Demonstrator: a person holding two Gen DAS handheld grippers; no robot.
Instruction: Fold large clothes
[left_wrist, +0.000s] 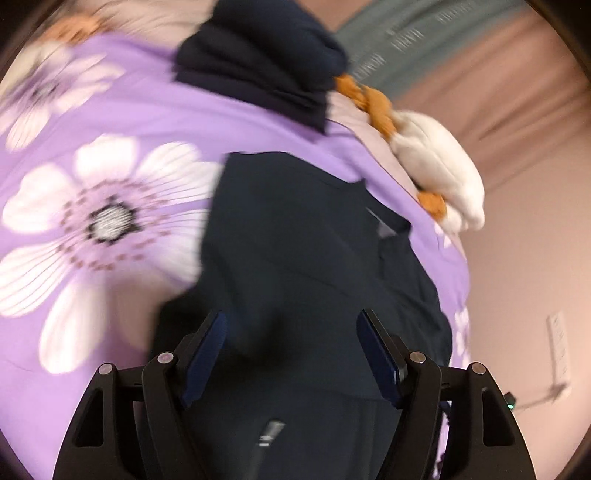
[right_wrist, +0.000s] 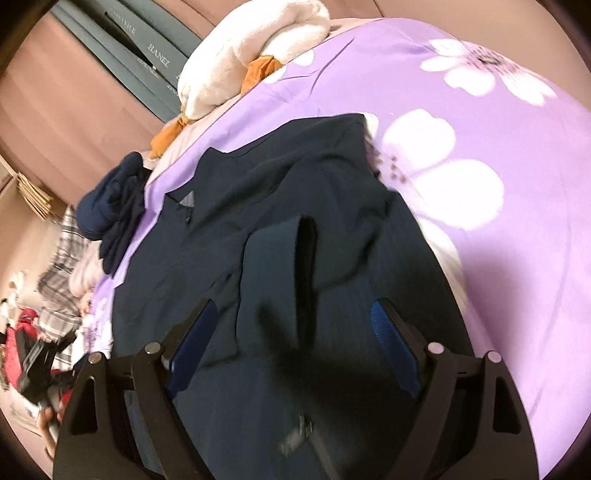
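A large dark navy garment (left_wrist: 306, 236) lies spread on a purple bedspread with white flowers (left_wrist: 92, 206). My left gripper (left_wrist: 291, 325) is open just above the garment, holding nothing. In the right wrist view the same garment (right_wrist: 280, 206) shows a folded flap with a dark opening near its middle. My right gripper (right_wrist: 291, 317) is open above the garment, empty. Both views are motion-blurred.
A second bundled dark navy garment (left_wrist: 258, 55) lies further up the bed; it also shows in the right wrist view (right_wrist: 110, 210). A white and orange plush toy (left_wrist: 436, 162) lies at the bed's edge (right_wrist: 240, 62). Clothes are piled off the bed (right_wrist: 44, 306).
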